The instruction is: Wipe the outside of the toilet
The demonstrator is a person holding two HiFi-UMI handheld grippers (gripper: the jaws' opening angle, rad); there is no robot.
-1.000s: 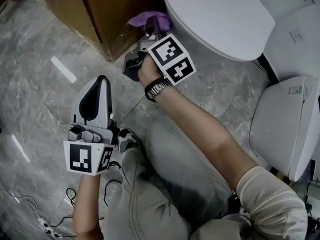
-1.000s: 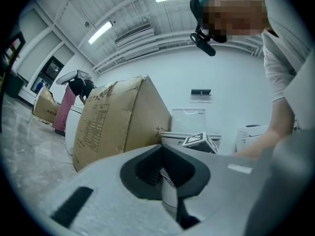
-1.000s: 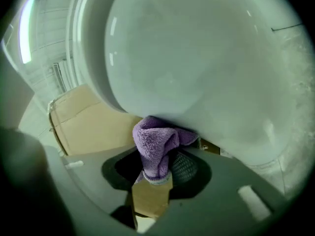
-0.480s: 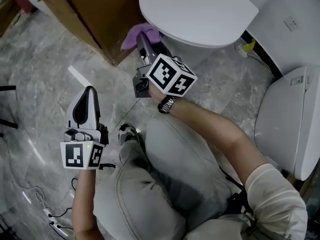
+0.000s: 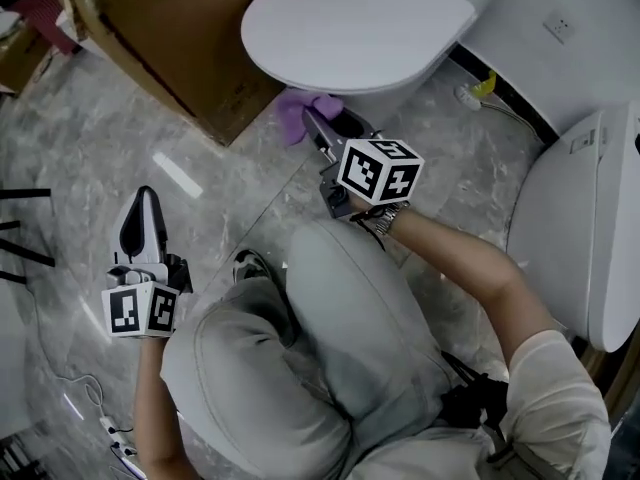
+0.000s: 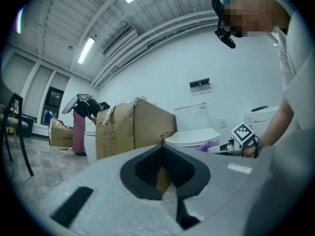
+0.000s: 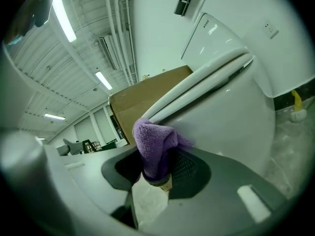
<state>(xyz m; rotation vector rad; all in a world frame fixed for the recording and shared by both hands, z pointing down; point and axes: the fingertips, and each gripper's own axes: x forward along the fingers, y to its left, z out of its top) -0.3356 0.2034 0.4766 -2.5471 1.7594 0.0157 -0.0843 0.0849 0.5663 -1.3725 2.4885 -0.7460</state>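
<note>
Overhead, the right gripper [image 5: 318, 128] holds a purple cloth [image 5: 297, 110] at the toilet [image 5: 360, 28] bowl's outside, beside a cardboard box [image 5: 180, 38]; the left gripper [image 5: 143, 208] hangs well apart above the floor. Left gripper view: jaws together, nothing between. Right gripper view: jaws clamped on the purple cloth, bunched against the bowl.

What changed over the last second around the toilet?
The right tongs, still clamped on the purple cloth, slid it along the toilet bowl from the cardboard box side toward the front. The left tongs stayed shut, empty, over the floor.
</note>
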